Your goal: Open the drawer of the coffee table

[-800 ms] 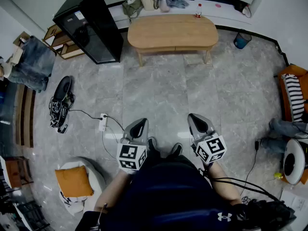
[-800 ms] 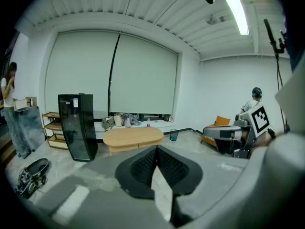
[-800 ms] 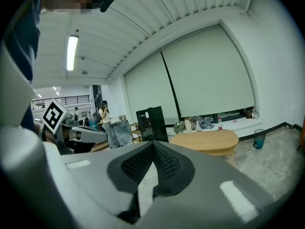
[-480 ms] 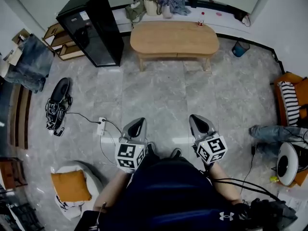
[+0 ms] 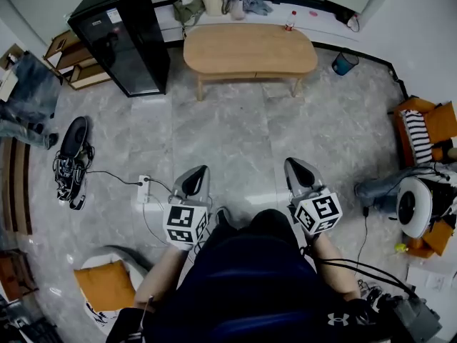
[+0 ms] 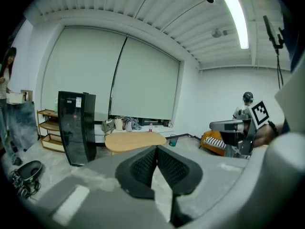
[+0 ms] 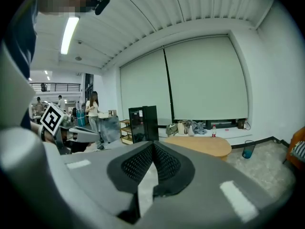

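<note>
coffee table (image 5: 250,48) well ahead: long oval light-wood top, pale legs, front edge flush. left gripper (image 5: 199,170) and right gripper (image 5: 292,164) both clenched, empty, far from it.

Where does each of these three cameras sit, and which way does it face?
Head view: on the person's head, looking steeply down at floor and coffee table; shows torso, forearms, left gripper, right gripper.
Left gripper view: on the left gripper, looking along its shut fingers towards the coffee table; right gripper shows at right.
Right gripper view: on the right gripper, along its shut fingers; left gripper shows at left.
Shared: all show the coffee table and black cabinet.
</note>
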Motion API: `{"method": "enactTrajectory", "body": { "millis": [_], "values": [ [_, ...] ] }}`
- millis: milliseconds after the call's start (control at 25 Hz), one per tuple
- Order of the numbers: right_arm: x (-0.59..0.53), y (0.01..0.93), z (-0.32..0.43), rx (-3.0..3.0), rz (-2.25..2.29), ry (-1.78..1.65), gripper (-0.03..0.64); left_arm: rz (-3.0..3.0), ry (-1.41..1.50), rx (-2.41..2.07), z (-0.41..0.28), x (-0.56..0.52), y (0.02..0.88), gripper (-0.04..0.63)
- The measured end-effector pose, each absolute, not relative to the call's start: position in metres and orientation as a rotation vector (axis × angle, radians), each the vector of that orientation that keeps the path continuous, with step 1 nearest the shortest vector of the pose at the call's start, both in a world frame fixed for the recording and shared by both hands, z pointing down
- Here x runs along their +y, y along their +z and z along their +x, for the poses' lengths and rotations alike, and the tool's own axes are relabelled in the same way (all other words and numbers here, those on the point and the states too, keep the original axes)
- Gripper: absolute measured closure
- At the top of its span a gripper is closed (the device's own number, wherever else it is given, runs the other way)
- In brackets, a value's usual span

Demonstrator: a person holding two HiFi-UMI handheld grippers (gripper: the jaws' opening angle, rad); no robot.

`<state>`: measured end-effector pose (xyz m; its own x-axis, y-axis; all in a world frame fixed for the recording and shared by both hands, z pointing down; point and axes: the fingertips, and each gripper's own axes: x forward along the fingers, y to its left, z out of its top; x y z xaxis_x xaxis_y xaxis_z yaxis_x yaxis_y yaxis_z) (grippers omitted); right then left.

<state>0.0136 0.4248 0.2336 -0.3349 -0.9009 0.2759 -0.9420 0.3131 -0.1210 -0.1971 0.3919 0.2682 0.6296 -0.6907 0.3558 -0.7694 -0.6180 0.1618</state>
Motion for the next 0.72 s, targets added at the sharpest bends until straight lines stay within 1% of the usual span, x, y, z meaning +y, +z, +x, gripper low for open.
{"method": "enactTrajectory", "body": {
  "millis": [280, 560, 720],
  "values": [
    [0.413, 0.232, 0.016, -2.361, 1.772, 0.384, 0.617, 2.567, 0.364, -1.185, -0.211, 0.37, 0.267, 0.594],
    [0.37, 0.246, 0.027, -2.393, 1.782, 0.409, 0.617, 2.555, 0.402, -1.237, -0.21, 0.335, 0.27, 0.594],
    [0.336, 0.256, 0.042, -2.43, 1.773, 0.446, 0.617, 2.532, 0.435, -1.279, -0.198, 0.31, 0.274, 0.592]
  ]
}}
